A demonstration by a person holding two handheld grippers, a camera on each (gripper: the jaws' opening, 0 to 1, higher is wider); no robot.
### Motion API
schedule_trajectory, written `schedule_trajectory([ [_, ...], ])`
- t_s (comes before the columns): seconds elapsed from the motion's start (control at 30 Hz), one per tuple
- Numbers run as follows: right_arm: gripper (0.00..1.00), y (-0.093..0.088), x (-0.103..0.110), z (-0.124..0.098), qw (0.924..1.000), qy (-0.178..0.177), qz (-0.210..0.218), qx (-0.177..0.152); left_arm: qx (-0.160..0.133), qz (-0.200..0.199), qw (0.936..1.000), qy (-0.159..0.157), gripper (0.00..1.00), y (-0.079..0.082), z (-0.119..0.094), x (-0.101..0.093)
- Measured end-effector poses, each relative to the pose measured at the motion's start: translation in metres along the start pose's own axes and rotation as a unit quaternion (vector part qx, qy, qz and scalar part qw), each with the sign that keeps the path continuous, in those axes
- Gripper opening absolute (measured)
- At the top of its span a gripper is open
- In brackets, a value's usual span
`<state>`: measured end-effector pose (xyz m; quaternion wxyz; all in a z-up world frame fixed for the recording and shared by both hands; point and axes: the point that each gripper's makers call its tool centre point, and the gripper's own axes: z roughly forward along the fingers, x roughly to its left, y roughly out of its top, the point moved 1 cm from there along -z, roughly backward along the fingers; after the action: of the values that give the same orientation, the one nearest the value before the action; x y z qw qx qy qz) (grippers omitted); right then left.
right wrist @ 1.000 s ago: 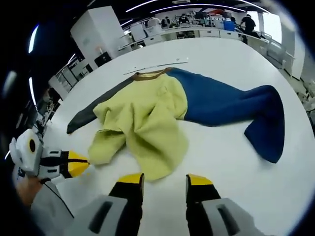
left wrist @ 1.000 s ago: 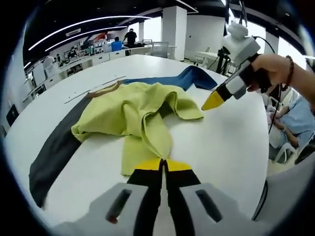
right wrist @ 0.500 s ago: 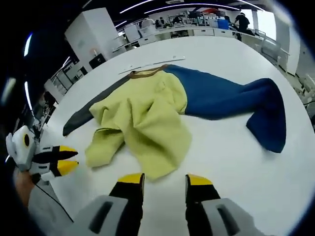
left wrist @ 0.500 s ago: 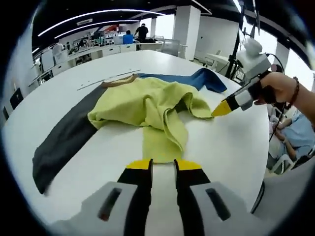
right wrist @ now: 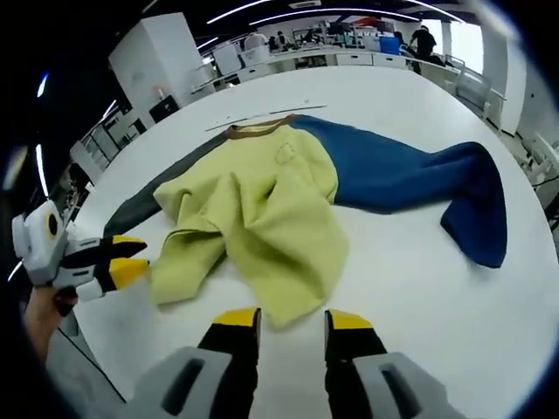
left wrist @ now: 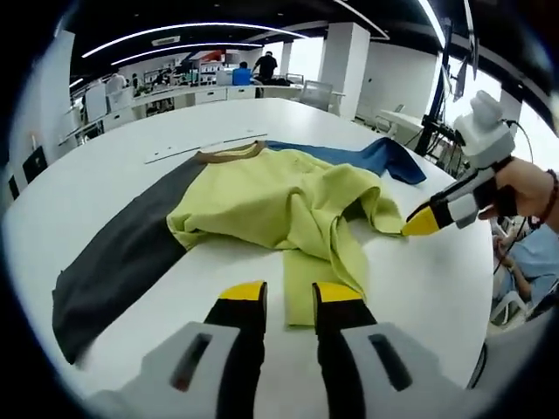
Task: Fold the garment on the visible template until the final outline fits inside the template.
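Right, your left gripper [left wrist: 289, 295], jaws parted and empty, has the garment [left wrist: 288, 196]'s yellow hem just ahead; right gripper [right wrist: 291, 320], likewise parted, faces the opposite hem corner, sleeves trailing sideways across the table [right wrist: 419, 288].

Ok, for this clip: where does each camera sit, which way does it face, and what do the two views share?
Left gripper view: rides the left gripper, looking along its open jaws across the white table at the garment; the right gripper and a hand enter from the right.
Right gripper view: rides the right gripper, facing the garment's yellow hem from the other side; the left gripper enters from the left.
Shared: the garment with its grey sleeve and blue sleeve, the table, each other's gripper.
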<state>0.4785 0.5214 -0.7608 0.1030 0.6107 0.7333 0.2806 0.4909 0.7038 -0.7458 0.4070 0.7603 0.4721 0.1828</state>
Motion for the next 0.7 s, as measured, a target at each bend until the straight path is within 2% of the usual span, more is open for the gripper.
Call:
schedule_trajectory([
  [0.2,0.22,0.001,0.003,0.002,0.9996,-0.015,0.024,-0.008,0.013,0.003,0.9999,0.004,0.14,-0.01,0.006,-0.003],
  [0.37,0.07,-0.004,0.0,0.003,0.9991,-0.042,-0.002,0.002,0.026,0.003,0.9995,0.02,0.1,-0.02,0.004,-0.003],
  [0.43,0.03,-0.004,0.0,0.003,0.9992,-0.04,0.01,0.0,0.013,-0.004,0.9996,0.024,0.09,-0.017,0.002,-0.002],
  [0.5,0.0,-0.004,0.001,0.004,0.9992,-0.033,0.02,-0.006,0.012,-0.01,0.9995,0.026,0.08,-0.017,0.001,-0.003],
  [0.53,0.0,-0.004,0.001,0.004,0.9993,-0.033,0.019,-0.007,0.012,-0.01,0.9995,0.026,0.08,-0.017,0.001,-0.003],
  [0.6,0.01,-0.004,0.003,0.003,0.9986,-0.017,0.05,-0.008,0.014,-0.007,0.9995,0.028,0.07,-0.017,0.001,-0.004],
  [0.63,0.05,-0.004,0.006,0.002,0.9978,-0.003,0.066,-0.007,0.016,-0.005,0.9994,0.03,0.07,-0.017,0.001,-0.005],
  [0.7,0.14,-0.004,0.001,-0.001,0.9972,-0.011,0.073,-0.01,0.019,-0.002,0.9993,0.031,0.07,-0.017,0.001,-0.005],
])
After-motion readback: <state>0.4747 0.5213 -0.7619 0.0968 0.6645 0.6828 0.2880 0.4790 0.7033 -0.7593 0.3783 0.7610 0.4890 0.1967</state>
